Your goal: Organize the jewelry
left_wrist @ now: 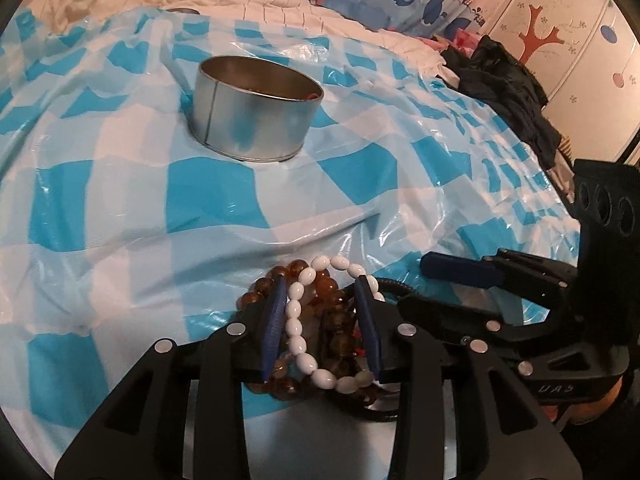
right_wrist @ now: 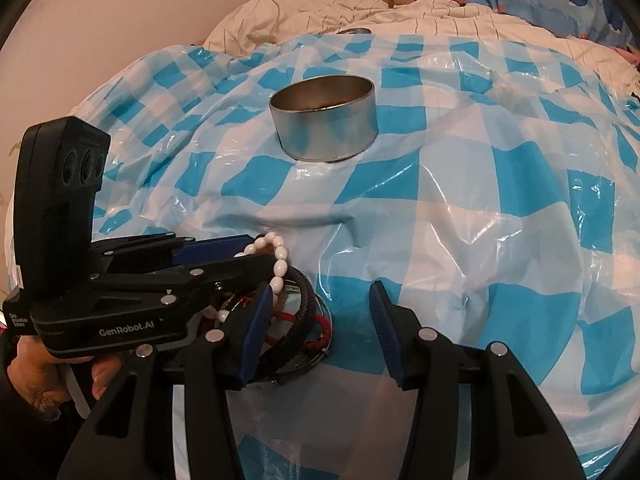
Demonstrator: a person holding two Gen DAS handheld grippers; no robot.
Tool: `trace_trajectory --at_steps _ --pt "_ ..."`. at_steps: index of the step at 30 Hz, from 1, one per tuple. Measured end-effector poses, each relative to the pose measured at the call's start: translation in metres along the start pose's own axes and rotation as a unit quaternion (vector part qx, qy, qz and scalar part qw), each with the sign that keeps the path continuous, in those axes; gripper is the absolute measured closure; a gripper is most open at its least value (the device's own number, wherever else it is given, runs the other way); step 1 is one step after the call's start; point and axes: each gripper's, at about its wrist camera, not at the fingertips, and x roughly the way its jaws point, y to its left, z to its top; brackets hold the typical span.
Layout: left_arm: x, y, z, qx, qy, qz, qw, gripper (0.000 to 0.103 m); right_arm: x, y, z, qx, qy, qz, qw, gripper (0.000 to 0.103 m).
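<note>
A heap of jewelry lies on the checked sheet. It holds a white bead bracelet [left_wrist: 296, 320], brown bead bracelets [left_wrist: 332, 320] and a black braided cord [right_wrist: 300, 304] with red thread. My left gripper [left_wrist: 320, 280] reaches into the heap, shut on the white bead bracelet [right_wrist: 276, 268], which loops up over its fingertips. Brown beads also sit between the pads. My right gripper [right_wrist: 320, 292] stands open just right of the heap, with only sheet between its fingers. It also shows in the left wrist view [left_wrist: 424, 284]. A round metal tin [left_wrist: 256, 108] [right_wrist: 324, 120] stands farther back, with something brownish inside.
A blue-and-white checked plastic sheet [right_wrist: 480, 200] covers a soft bed. A white quilt [right_wrist: 320, 4] lies behind it. Dark clothes [left_wrist: 504, 80] are heaped at the right, before a painted wardrobe [left_wrist: 560, 32]. A hand [right_wrist: 40, 380] holds the left gripper.
</note>
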Motion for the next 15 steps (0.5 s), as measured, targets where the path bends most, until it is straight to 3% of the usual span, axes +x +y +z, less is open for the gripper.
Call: trace_trajectory --at_steps 4,15 --pt "-0.004 0.000 0.001 -0.012 -0.002 -0.024 0.9996 0.092 0.000 0.000 0.000 0.001 0.000 0.001 1.000 0.053" --pt "-0.043 0.001 0.008 -0.015 -0.041 -0.024 0.9988 0.093 -0.005 0.005 0.000 -0.019 0.001 0.001 1.000 0.053"
